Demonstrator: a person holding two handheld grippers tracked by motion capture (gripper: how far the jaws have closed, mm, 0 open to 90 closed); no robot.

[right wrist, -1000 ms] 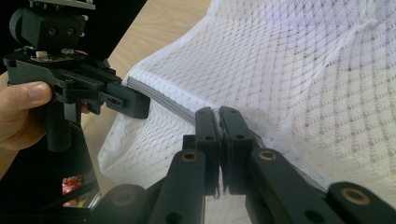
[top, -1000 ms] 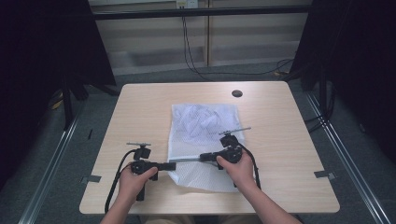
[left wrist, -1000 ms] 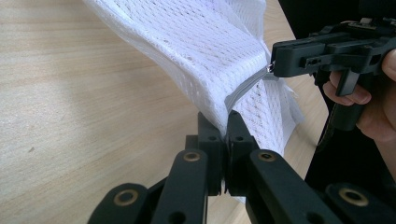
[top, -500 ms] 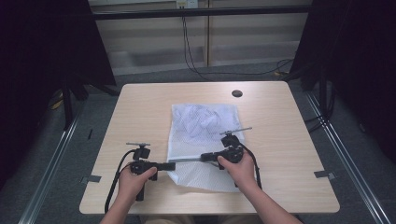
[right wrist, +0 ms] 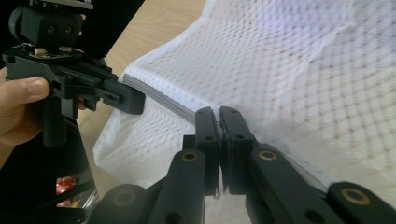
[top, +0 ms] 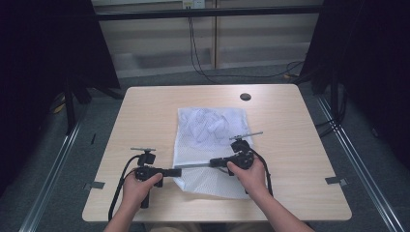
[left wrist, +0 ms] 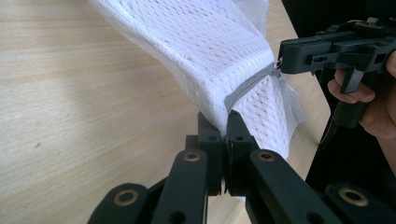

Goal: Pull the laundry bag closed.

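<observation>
While the mesh bag [top: 210, 140] lies on the bench [top: 145, 111], left gripper [top: 176, 171] and right gripper [top: 212, 163] fingers clamp its zipper edge [top: 196, 166] at six o'clock.

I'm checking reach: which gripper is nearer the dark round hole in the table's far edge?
Right. The right gripper sits on the mesh bag, closer below the hole; the left gripper is at the bag's left edge, farther off.

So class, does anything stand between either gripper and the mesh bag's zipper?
Nothing visible does. The left gripper and the right gripper are both shut on the zipper of the mesh bag, with it stretched between them.
</observation>
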